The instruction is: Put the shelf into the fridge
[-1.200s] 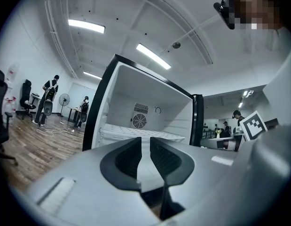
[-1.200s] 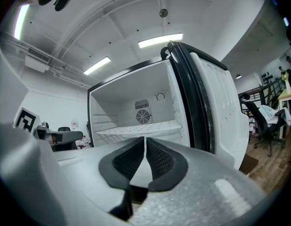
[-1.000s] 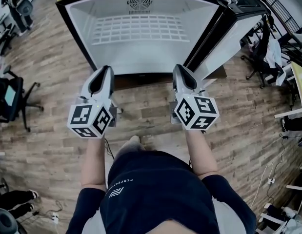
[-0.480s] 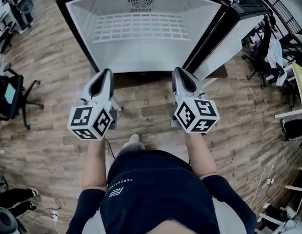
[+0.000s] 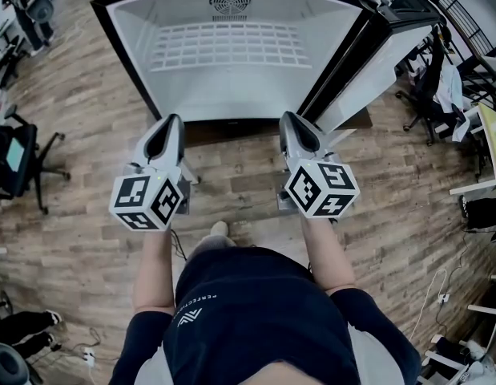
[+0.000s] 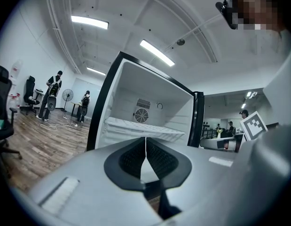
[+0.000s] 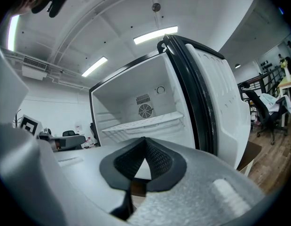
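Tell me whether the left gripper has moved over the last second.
Yes, slightly: the left gripper has drawn back from the front edge of the fridge, toward the person.

fridge (image 5: 231, 95): 1 | wire shelf (image 5: 227, 45): 1 | fan vent (image 5: 228, 4): 1 | left gripper (image 5: 174, 119): 1 | right gripper (image 5: 288, 117): 1

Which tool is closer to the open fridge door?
Right. The right tool hangs close beside the fridge door; the left tool is farther off, across the fridge's opening.
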Action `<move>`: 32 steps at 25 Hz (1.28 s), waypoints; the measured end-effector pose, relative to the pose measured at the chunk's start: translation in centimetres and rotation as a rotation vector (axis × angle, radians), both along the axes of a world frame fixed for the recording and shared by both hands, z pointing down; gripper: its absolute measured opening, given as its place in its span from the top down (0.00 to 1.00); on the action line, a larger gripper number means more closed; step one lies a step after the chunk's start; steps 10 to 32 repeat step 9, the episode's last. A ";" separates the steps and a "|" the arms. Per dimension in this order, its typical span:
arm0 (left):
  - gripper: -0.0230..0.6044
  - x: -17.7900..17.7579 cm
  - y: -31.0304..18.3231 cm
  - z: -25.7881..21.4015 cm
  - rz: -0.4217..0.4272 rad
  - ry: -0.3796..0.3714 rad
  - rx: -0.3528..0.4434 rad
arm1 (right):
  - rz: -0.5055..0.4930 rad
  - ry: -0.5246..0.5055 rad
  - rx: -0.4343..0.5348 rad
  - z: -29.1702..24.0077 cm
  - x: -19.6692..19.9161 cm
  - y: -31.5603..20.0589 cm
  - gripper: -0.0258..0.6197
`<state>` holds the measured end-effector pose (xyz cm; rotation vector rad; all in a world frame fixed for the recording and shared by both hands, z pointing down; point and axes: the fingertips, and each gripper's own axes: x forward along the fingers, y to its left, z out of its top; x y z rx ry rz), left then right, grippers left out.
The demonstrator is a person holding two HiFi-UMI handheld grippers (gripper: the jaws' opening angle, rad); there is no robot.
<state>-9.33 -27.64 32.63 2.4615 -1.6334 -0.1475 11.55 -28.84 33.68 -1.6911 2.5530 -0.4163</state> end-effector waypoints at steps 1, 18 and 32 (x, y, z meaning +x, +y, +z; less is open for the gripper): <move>0.95 0.0 0.0 0.0 0.001 -0.001 -0.001 | 0.001 0.000 -0.001 0.1 0.0 0.0 0.96; 0.95 0.0 -0.2 0.4 0.001 -0.005 -0.009 | 0.000 0.005 -0.006 0.4 0.1 -0.2 0.96; 0.95 0.0 -0.2 0.4 0.001 -0.005 -0.009 | 0.000 0.005 -0.006 0.4 0.1 -0.2 0.96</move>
